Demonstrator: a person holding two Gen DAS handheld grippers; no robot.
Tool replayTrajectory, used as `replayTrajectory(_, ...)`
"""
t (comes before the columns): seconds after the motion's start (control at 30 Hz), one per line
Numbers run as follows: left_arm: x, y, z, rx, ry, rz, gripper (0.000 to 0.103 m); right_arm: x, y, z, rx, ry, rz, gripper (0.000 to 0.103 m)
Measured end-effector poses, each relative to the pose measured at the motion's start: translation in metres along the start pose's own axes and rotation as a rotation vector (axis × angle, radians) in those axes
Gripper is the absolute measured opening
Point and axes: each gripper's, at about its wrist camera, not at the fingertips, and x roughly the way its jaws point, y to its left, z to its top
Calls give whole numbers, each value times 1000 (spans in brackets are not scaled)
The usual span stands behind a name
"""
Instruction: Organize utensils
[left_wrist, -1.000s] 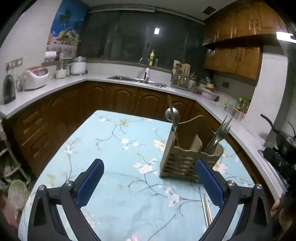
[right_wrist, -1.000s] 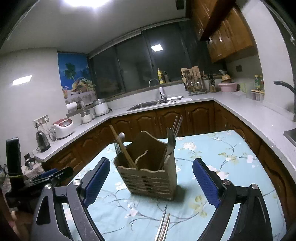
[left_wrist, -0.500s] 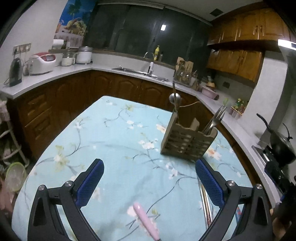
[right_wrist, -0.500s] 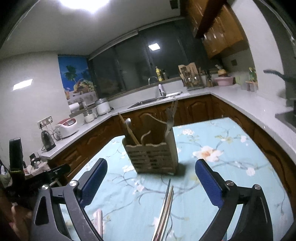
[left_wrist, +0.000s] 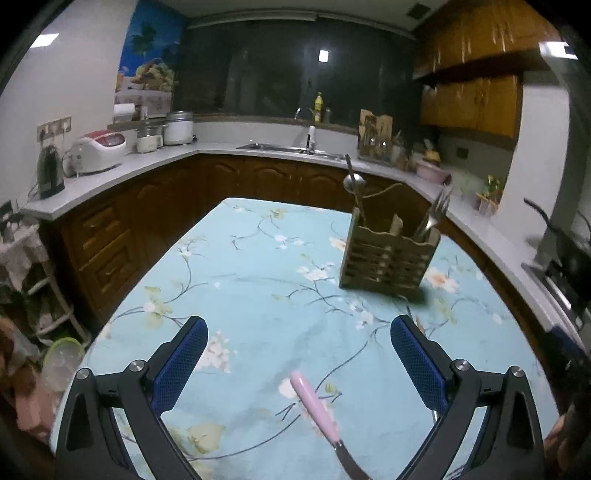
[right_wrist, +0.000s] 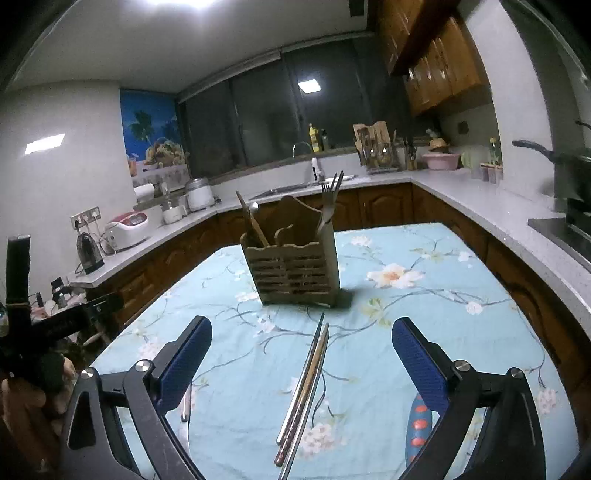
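Observation:
A slatted wooden utensil holder (left_wrist: 388, 258) (right_wrist: 293, 271) stands on the table with the blue floral cloth (left_wrist: 258, 288) (right_wrist: 406, 314); a spoon, a wooden stick and forks rise from it. In the left wrist view a pink-handled knife (left_wrist: 317, 408) lies on the cloth between the wide blue fingers of my open left gripper (left_wrist: 297, 363), untouched. In the right wrist view a bunch of metal chopsticks (right_wrist: 304, 387) lies lengthwise between the spread fingers of my open right gripper (right_wrist: 301, 362). A blue utensil with red dots (right_wrist: 417, 424) lies by the right finger (right_wrist: 419, 363), a thin metal piece (right_wrist: 185, 404) by the left one.
Brown cabinets under a pale counter (left_wrist: 122, 168) wrap round the table, carrying a rice cooker (left_wrist: 98, 151), a kettle (left_wrist: 50, 177), a sink (left_wrist: 288, 147) and a knife block (right_wrist: 375, 147). A pan (right_wrist: 561, 173) sits at the far right. The other hand-held gripper (right_wrist: 44, 325) shows at the left.
Both grippers have drawn back from the holder, which now looks smaller and farther. The pink-handled knife has come between the left fingers, the chopsticks between the right ones.

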Motion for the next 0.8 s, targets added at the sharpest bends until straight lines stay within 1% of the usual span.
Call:
replayTrajectory(0.07, -8, -3, 3, 19, -13, -1, 102, -7, 4, 7, -12, -26, 0, 99)
replayTrajectory(0.13, -17, -6, 4, 39, -35, 28, 102, -17, 10, 18, -45, -64, -8, 100)
replayTrajectory(0.17, -20, -7, 5, 52, -51, 40, 102, -22, 14, 22, -61, -84, -14, 103)
replayTrajectory(0.23, -26, -10, 2, 73, -83, 59, 102, -28, 18, 26, -89, -109, -29, 103)
replayTrajectory(0.3, -28, -11, -4, 84, -82, 62, 102, -29, 21, 25, -103, -123, -30, 103)
replayTrajectory(0.47, -26, -10, -13, 96, -83, 72, 102, -18, 17, 8, -68, -90, -17, 103)
replayTrajectory(0.53, -24, -10, -17, 99, -80, 76, 102, -12, 15, 0, -57, -80, -24, 103)
replayTrajectory(0.7, -21, -10, -22, 112, -77, 96, 102, -5, 14, -13, -56, -70, -26, 103)
replayTrajectory(0.8, -23, -9, -25, 110, -92, 88, 102, -5, 15, -17, -65, -79, -31, 103)
